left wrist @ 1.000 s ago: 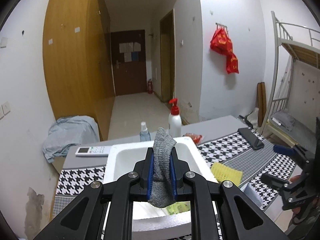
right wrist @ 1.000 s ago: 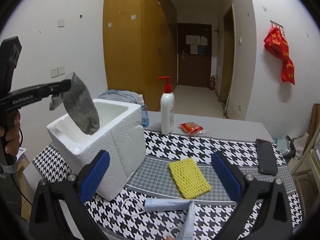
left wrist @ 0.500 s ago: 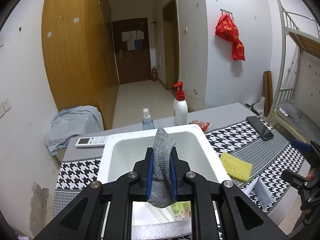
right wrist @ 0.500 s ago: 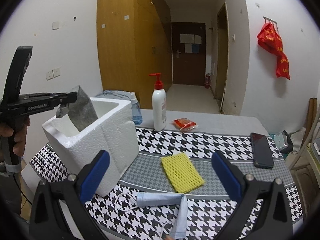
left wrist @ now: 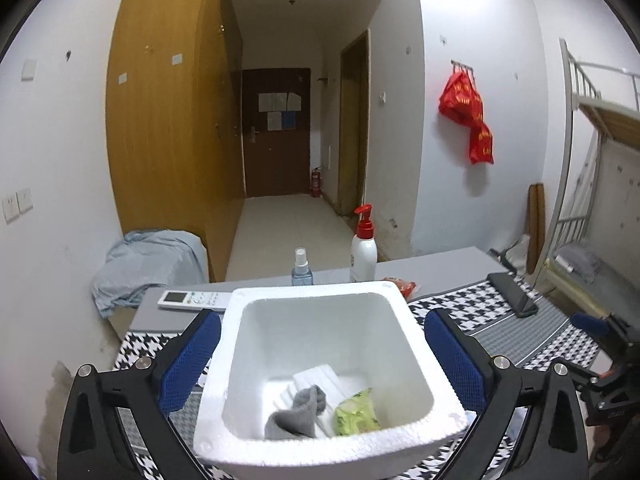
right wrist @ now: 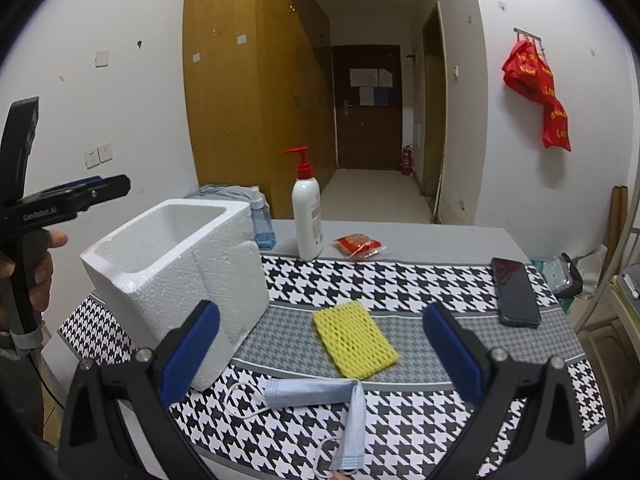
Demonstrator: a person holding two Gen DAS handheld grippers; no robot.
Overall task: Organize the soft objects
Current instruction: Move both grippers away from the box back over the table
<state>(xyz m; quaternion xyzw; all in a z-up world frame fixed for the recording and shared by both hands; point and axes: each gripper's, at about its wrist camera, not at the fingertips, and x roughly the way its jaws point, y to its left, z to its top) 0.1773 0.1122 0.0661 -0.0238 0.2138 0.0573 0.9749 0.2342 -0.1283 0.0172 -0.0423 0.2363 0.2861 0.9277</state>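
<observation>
Left wrist view: sock [left wrist: 297, 416] lies in foam box [left wrist: 408, 312], left gripper [left wrist: 320, 354] fingers opening, empty.
Lift straight clear of the rim; right gripper [right wrist: 320, 350], spread and empty, should take the yellow mesh pad [right wrist: 354, 338] next.

Left hand-held gripper [left wrist: 320, 356] opening, empty, right hand-held gripper [right wrist: 320, 354] wide

Face mask [right wrist: 348, 436] (lower end) cut off
</observation>
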